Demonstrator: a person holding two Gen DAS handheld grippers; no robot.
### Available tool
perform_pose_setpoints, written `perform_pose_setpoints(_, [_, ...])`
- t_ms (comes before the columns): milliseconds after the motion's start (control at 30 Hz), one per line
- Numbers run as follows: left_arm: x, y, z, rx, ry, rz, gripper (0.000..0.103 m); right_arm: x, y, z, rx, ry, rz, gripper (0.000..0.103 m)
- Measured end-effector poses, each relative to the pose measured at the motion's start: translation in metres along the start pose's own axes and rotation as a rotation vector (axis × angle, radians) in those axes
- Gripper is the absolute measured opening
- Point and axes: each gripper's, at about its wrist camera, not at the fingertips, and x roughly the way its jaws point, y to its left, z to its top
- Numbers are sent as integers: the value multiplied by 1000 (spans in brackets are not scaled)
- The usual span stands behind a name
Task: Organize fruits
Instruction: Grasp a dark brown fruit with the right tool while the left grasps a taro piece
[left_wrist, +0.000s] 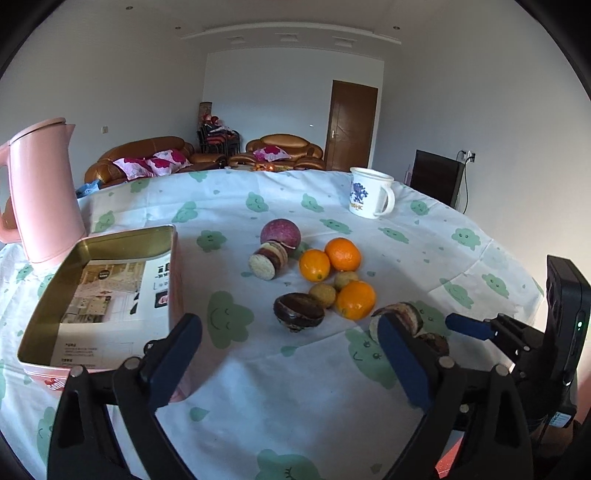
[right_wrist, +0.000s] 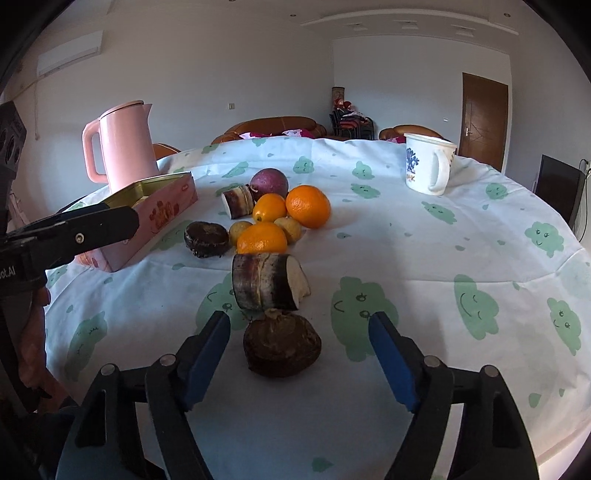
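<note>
A home living room is shown. Beyond the tongs, past the table (left_wrist: 424, 258) spread with a cloud-printed cloth, brown leather sofas (left_wrist: 147, 155) with floral cushions (left_wrist: 155, 164), a wooden door (left_wrist: 352, 125) and a recessed ceiling are seen.

Our right gripper (right_wrist: 299, 354) hangs low over the bench (right_wrist: 406, 258), its blue fingers (right_wrist: 207, 354) spread to either side of a dark brown water chestnut (right_wrist: 282, 343) without touching it. Just beyond lies a cut sugarcane piece (right_wrist: 267, 280), then three oranges (right_wrist: 308, 205). We see a pink tin (right_wrist: 155, 221) and pink kettle (right_wrist: 127, 142) left.
</note>
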Motion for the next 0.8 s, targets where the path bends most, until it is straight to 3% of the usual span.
perform_pose_setpoints(33, [2,-3,0,2,6,-8,98,1,0,-1,1,0,5,77])
perform_pose_setpoints(267, [15,-25,3,49,47,-45,91,4,1,-5,-8,-6,43,42])
perform_pose_setpoints(367, [20,-37,7,69,68,-74,84,-1,-4,-6,-3,-27,24,42])
perform_pose_setpoints(533, [34,-63,13,110,90,-85,81,-7,-24,-7,32,-43,-39,42])
perform_pose_setpoints(800, [62,-84,14,95,161,-104,60,-15,-52,-11,85,-72,-92,42])
